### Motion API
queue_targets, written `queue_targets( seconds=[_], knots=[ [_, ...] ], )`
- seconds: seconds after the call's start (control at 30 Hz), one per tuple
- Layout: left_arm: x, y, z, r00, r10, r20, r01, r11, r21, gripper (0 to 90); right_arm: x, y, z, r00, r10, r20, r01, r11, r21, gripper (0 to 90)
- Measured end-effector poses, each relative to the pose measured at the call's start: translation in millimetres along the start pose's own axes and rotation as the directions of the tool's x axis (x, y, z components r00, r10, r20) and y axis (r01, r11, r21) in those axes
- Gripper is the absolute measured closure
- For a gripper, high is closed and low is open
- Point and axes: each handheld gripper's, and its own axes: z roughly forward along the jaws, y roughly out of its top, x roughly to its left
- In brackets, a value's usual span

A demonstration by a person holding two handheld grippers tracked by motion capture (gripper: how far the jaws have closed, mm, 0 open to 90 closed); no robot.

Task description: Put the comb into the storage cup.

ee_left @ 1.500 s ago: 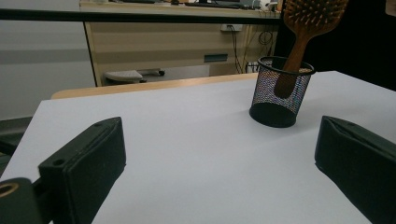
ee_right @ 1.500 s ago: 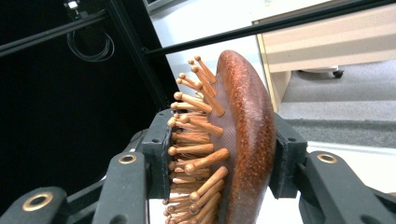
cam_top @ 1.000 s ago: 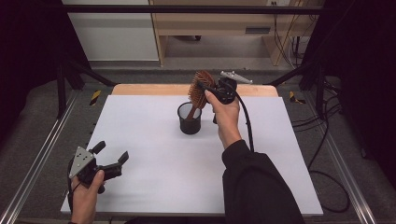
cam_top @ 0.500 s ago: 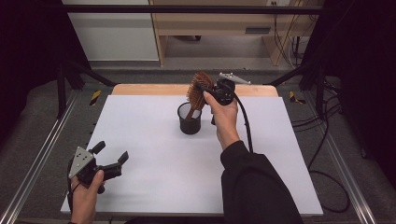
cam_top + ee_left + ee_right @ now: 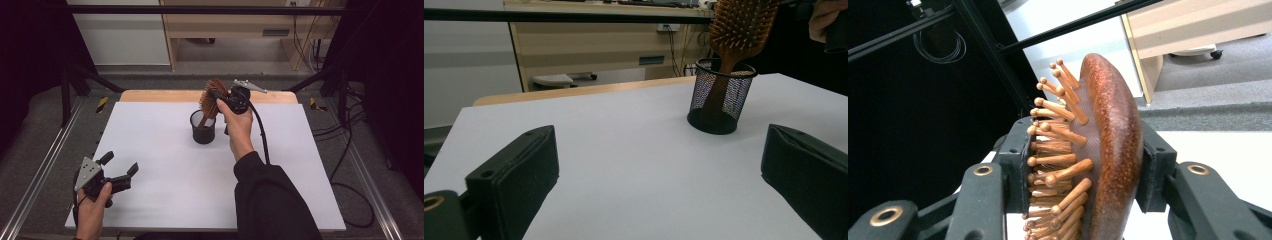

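A white table (image 5: pixel 165 150) has a strip of bare wood (image 5: pixel 150 95) along its far edge. Metal rails (image 5: pixel 37 180) run along both sides of it. Beyond the table stands a pale wooden desk (image 5: pixel 225 25), with a white panel (image 5: pixel 120 35) to its left. Black cables (image 5: pixel 345 150) lie on the grey floor (image 5: pixel 30 125) to the right, and small yellow-and-black markers (image 5: pixel 102 103) sit near the table's far corners.

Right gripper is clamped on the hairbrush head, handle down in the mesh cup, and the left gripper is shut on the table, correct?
Not quite: the left gripper is open, holding nothing, as the left gripper view shows. The right gripper does clamp the hairbrush head, handle in the mesh cup.
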Motion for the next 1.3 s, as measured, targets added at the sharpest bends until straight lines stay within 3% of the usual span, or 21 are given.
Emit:
queue_targets(
  seconds=[0.37,0.6,1.3],
  knots=[
    [-0.8,-0.2,0.4,0.9999,0.01,0.013,-0.01,0.9999,0.002,2.4,-0.7,-2.4,2.8,1.0,-0.002,-0.007,0.002,1.0,0.0,51.2],
    [0.3,0.2,-0.3,0.9999,0.004,0.011,-0.004,1.0,0.0,2.4,-8.3,-2.8,3.0,0.9995,0.029,-0.011,-0.029,1.0,0.0,50.9],
    [0.4,-1.2,-0.1,0.9999,0.002,0.013,-0.003,0.9999,0.012,2.4,-22.0,-2.9,2.3,0.9993,0.036,-0.004,-0.036,0.999,0.012,49.0]
  ],
)
